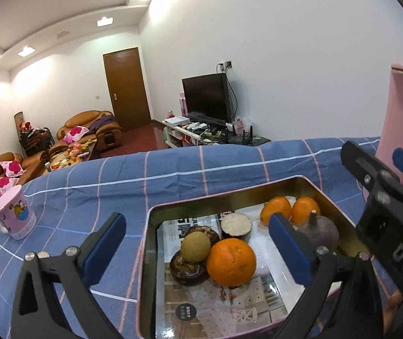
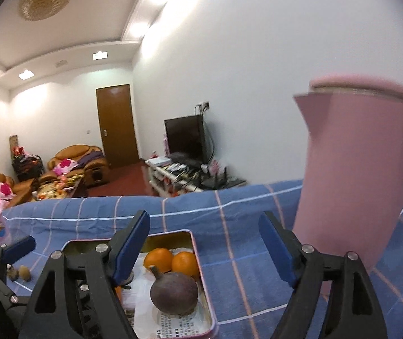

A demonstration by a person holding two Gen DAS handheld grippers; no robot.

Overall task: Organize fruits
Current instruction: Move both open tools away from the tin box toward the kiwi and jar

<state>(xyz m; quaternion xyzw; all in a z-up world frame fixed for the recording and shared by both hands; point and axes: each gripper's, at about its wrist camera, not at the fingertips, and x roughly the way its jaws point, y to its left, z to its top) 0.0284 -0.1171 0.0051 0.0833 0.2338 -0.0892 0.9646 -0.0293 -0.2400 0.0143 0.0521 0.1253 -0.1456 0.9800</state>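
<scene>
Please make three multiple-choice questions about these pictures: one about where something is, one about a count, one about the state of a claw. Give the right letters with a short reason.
1. Where does the dark purple fruit lie?
A. in the metal tin
B. on the cloth beside the mug
C. between the right claw's fingers

2. How many orange fruits are in the tin?
A. one
B. three
C. five

3. How is the left claw?
A. shut on an orange
B. shut on nothing
C. open

Answers:
1 A: the dark purple fruit rests inside the metal tin.
2 B: the large orange and the two small oranges lie in the tin.
3 C: the left claw has its fingers wide apart, holding nothing.
</scene>
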